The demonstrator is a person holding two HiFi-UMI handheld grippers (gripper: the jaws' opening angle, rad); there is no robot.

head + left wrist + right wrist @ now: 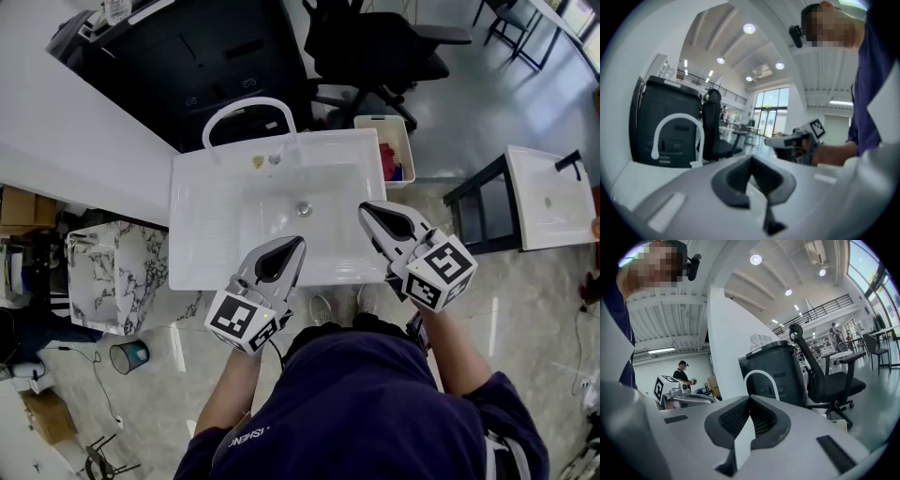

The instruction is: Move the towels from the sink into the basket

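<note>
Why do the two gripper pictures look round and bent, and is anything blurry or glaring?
Left gripper view: fisheye circle with black corners; the near left gripper is soft, ceiling lights flare. Right gripper view: same bending, but sharper. Head view: evenly lit, sink bright white, edges curved.

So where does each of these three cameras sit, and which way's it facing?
Head view: on the head, looking down at the sink; left gripper, right gripper, torso show.
Left gripper view: on that gripper, facing the faucet; its shut jaws show.
Right gripper view: likewise, facing faucet and chair; shut jaws show.
Shared: all see the faucet.
</note>
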